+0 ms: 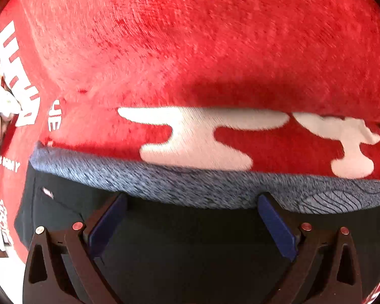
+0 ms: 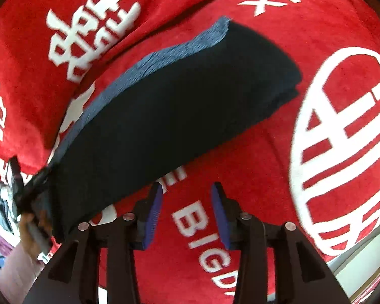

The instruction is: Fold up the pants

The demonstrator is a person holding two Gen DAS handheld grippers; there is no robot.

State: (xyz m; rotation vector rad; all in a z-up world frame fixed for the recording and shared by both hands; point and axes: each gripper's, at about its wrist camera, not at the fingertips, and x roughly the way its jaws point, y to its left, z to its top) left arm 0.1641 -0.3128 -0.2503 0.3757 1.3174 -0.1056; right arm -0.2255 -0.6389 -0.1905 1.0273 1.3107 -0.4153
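Red fleece blanket with white lettering covers the surface under everything. Dark navy pants lie folded on it as a long stack, grey-blue waistband along the far edge. Left claw has its blue pads wide apart, low over the dark fabric, tips at the waistband; gripping nothing. Right claw sits off the near edge of the pants, pads apart, empty, over the blanket. Left claw is visible at the stack's left end.
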